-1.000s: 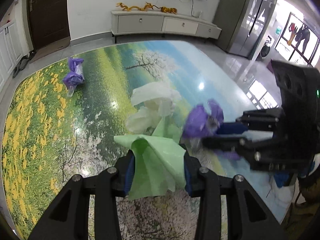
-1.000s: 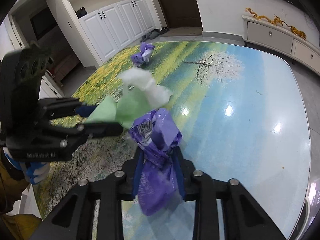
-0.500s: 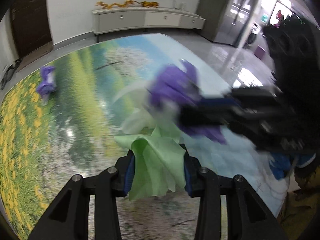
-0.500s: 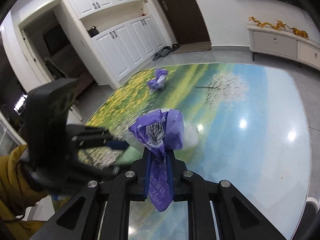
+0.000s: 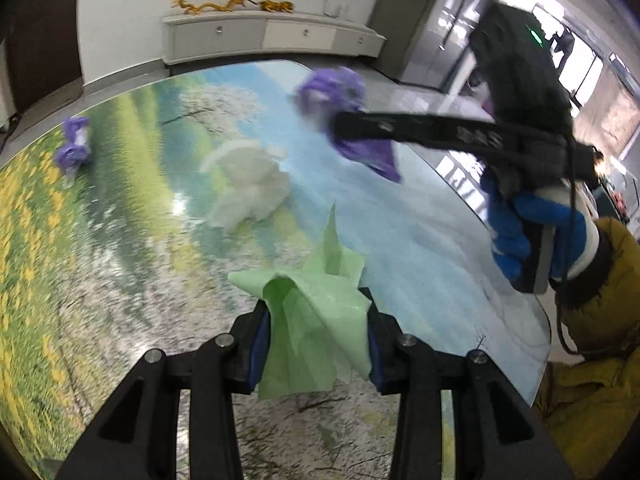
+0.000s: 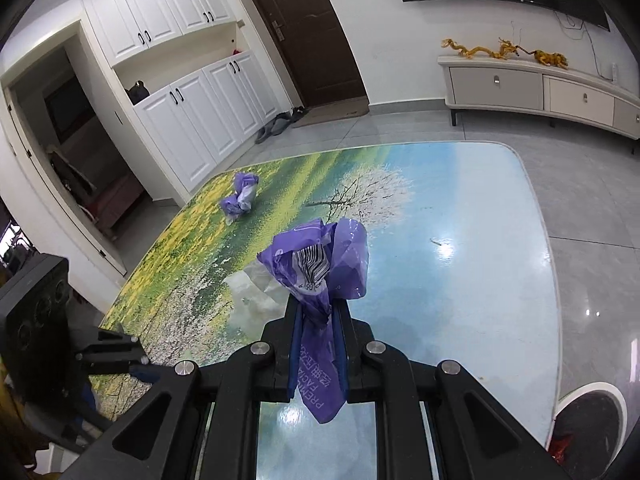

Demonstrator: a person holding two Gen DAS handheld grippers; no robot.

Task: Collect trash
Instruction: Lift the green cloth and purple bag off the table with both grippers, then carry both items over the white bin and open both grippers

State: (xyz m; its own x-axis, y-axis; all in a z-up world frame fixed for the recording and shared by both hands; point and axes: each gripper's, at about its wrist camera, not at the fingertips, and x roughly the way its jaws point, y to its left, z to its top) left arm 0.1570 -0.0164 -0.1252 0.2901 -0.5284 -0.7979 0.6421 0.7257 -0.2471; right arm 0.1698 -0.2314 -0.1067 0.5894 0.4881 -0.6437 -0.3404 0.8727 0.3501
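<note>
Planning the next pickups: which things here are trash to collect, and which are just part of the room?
Trash:
- green paper, in left gripper
- purple wrapper, in right gripper
- white tissue wad, on table
- second purple wrapper, far end of table

Not the job:
- dragon ornaments
- sideboard
- shoes

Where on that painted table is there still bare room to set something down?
The blue half of the table, past the purple wrapper toward the far edge, is bare. It is crowded near the white wad; another purple wad sits on the yellow side.
</note>
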